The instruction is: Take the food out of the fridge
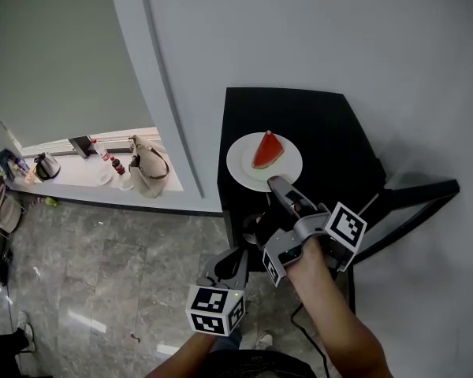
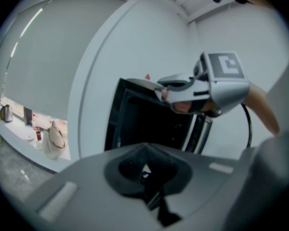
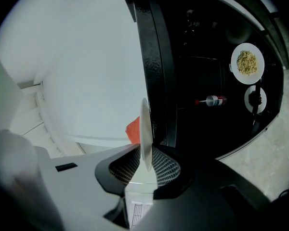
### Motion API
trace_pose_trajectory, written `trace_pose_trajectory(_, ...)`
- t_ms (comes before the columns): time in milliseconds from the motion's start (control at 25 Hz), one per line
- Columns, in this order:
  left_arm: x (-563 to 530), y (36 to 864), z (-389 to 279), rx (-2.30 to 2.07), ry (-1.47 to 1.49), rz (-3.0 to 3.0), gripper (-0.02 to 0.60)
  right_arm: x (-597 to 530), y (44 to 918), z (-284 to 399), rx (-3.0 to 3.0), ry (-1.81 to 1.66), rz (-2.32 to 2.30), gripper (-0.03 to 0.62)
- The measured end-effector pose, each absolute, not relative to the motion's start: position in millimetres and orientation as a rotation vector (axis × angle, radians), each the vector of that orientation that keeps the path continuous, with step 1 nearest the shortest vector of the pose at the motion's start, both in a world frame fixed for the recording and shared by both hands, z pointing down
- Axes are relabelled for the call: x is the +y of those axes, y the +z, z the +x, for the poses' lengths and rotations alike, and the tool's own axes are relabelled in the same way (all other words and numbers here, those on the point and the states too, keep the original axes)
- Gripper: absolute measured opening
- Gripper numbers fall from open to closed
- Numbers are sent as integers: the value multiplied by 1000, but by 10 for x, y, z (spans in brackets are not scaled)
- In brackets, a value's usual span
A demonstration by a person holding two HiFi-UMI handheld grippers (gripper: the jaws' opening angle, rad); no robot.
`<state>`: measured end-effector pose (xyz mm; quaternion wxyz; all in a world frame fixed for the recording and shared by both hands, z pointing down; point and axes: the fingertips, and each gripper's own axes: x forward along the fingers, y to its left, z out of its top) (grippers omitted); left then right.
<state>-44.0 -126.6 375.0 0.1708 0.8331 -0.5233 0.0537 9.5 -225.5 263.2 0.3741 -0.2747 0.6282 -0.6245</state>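
I see the black fridge with its door open. On its top lies the white plate, and on the plate a watermelon slice. My right gripper has the near rim of the plate between its jaws, but the pads stand slightly apart and do not press it. My left gripper is in front of the fridge, its jaws pressed together and empty.

We see a red watermelon slice standing point-up on a round white plate, which rests on the flat top of the black fridge. Its door hangs open. Inside we make out a plate of yellowish grains, a smaller plate with dark food, and a red-labelled bottle.
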Motion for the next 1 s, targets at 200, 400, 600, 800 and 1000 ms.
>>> trace_pose_trajectory(200, -1476, 3839, -508, -1490, 156, 2356, -14, -2286, 2680, 71, 1665, -1572, -622, 57)
trace_pose_trajectory(400, -1465, 3795, -449, -1496, 146, 2353, -14, -1910, 2730, 265, 1861, -1434, -662, 57)
trace_pose_trajectory(600, -1387, 3723, -217, -1504, 186, 2383, -15, -1574, 3240, 604, 2268, -1125, -1097, 30)
trace_pose_trajectory(800, -1254, 3697, 61, -1498, 214, 2421, -15, -1282, 3526, 691, 2616, -806, -1370, 12)
trace_pose_trajectory(1000, -1137, 3721, 288, -1479, 239, 2451, -15, -1144, 3715, 825, 2758, -628, -1544, 3)
